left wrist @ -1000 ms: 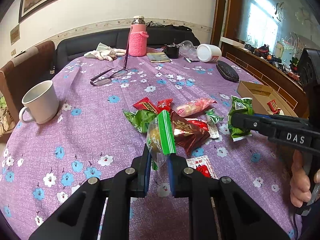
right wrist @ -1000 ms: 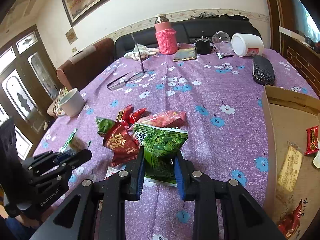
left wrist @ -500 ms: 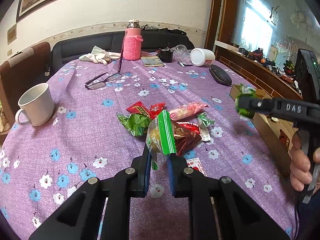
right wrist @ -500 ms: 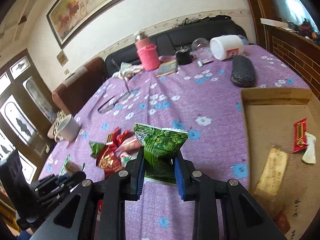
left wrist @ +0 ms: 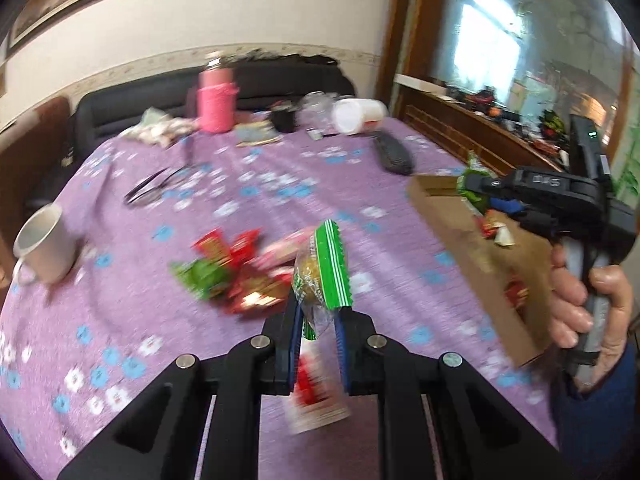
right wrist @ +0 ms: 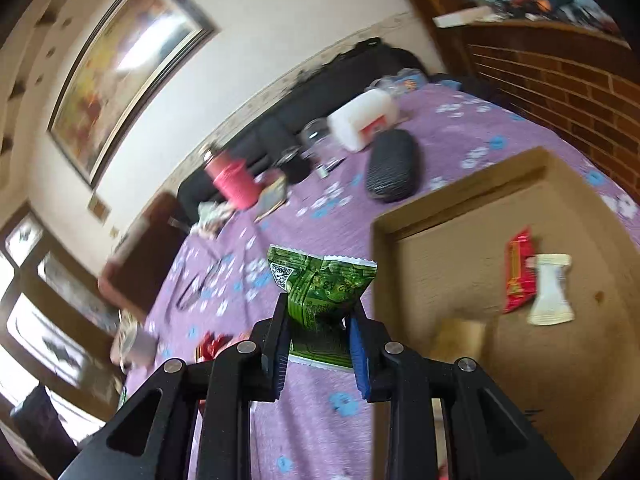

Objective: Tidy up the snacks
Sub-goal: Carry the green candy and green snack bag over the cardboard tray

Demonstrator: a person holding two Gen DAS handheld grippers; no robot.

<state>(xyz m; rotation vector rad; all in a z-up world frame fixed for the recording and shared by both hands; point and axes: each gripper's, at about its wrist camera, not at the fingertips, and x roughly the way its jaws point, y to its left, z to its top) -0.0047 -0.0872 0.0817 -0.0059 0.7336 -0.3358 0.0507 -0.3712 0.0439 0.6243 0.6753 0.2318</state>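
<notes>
My left gripper (left wrist: 316,312) is shut on a clear snack packet with a green striped edge (left wrist: 322,272), held above the purple table. My right gripper (right wrist: 320,316) is shut on a green snack bag (right wrist: 322,286), held at the left rim of the cardboard box (right wrist: 460,184). From the left wrist view the right gripper (left wrist: 476,192) hangs over the box (left wrist: 480,264). A pile of red and green snacks (left wrist: 236,268) lies on the tablecloth. Inside the box lie a red packet (right wrist: 520,276), a white packet (right wrist: 552,292) and a tan packet (right wrist: 460,336).
A white mug (left wrist: 44,248) stands at the left. Glasses (left wrist: 156,188), a pink bottle (left wrist: 216,100), a white jar (left wrist: 360,116) and a black case (left wrist: 394,154) lie toward the far side. A brick wall (right wrist: 560,92) borders the table on the right.
My right gripper has swung right and tilted, carrying the green bag to the box rim. My left gripper has moved right with its packet; the view is blurred by motion.
</notes>
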